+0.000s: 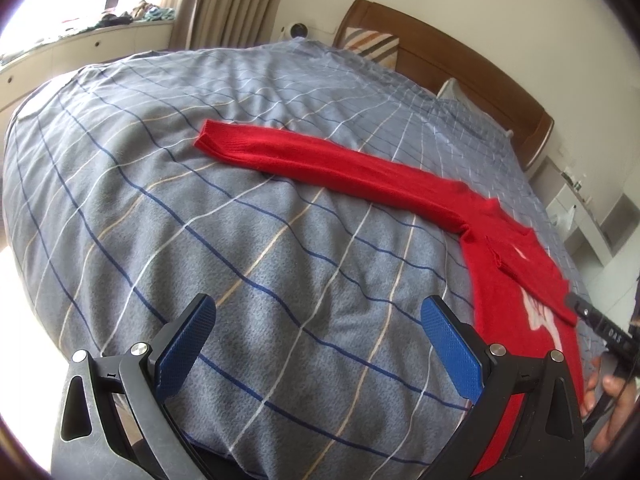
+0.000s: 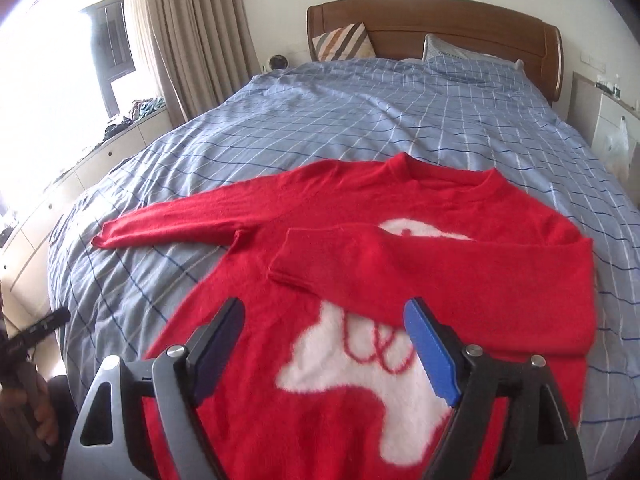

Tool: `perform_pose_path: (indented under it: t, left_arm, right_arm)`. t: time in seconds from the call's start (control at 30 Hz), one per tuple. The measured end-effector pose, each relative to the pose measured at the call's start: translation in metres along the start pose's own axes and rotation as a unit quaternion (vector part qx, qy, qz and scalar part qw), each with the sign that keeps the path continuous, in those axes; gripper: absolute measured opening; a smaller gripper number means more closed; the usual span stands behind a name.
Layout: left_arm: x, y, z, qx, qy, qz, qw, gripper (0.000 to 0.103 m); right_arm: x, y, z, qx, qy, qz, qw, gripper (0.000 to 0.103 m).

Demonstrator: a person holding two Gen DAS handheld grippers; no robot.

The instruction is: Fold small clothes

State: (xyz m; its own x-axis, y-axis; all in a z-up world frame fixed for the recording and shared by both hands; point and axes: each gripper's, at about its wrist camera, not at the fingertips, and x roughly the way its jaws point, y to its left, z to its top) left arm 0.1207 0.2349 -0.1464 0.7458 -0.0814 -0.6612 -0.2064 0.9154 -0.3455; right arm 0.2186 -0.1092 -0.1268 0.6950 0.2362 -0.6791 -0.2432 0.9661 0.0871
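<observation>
A small red sweater (image 2: pixel 460 280) with a white fluffy design lies flat on the bed, neck toward the headboard. Its right sleeve (image 2: pixel 360 268) is folded across the chest. Its left sleeve (image 1: pixel 320 160) stretches straight out to the left over the cover. My right gripper (image 2: pixel 324 320) is open and empty, hovering above the sweater's lower front. My left gripper (image 1: pixel 318 320) is open and empty over bare bedcover, left of the sweater body (image 1: pixel 516 280) and short of the outstretched sleeve. The sweater's hem is hidden below both views.
The blue-grey checked bedcover (image 1: pixel 200 220) fills the bed. A wooden headboard (image 2: pixel 440 20) with pillows stands at the far end. A curtain (image 2: pixel 192 40) and a low window ledge with clutter are at the left. White bedside furniture (image 2: pixel 600 112) stands at the right.
</observation>
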Motion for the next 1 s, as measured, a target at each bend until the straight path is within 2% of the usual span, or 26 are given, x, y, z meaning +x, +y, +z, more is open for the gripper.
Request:
perform_pose_path:
  t: [0.13,0.23,0.33,0.47,0.53,0.63,0.83,1.0]
  left_arm:
    - [0.0,-0.001,-0.001,0.001,0.0,0.013,0.9999,0.102]
    - [0.002,-0.006,-0.001,0.011,0.003,0.022,0.9997,0.102]
    - [0.004,-0.01,-0.001,0.019,0.004,0.034,0.9992,0.102]
    - [0.006,-0.012,-0.001,0.026,0.003,0.049,0.9985,0.102]
    - [0.007,-0.012,-0.001,0.027,0.004,0.051,0.9983,0.102]
    - [0.008,-0.012,0.0,0.027,0.005,0.054,0.9981,0.102]
    - [0.011,-0.006,0.003,0.01,0.01,0.056,0.9983,0.102]
    - [0.013,-0.004,0.003,0.009,0.011,0.056,0.9984,0.102]
  right_arm:
    - [-0.051,-0.042,-0.059,-0.001,-0.017,-0.063,0.998,0.085]
    - [-0.084,-0.085,-0.099,0.027,-0.021,-0.114,0.993,0.085]
    - [-0.111,-0.126,-0.131,0.067,-0.03,-0.165,0.983,0.087]
    - [-0.136,-0.163,-0.168,0.122,-0.036,-0.229,0.965,0.088]
    - [-0.143,-0.178,-0.169,0.157,-0.033,-0.236,0.958,0.088]
    - [-0.152,-0.184,-0.163,0.167,-0.061,-0.242,0.954,0.093]
    - [-0.138,-0.176,-0.164,0.153,-0.044,-0.231,0.96,0.094]
    - [-0.137,-0.176,-0.165,0.149,-0.045,-0.239,0.959,0.094]
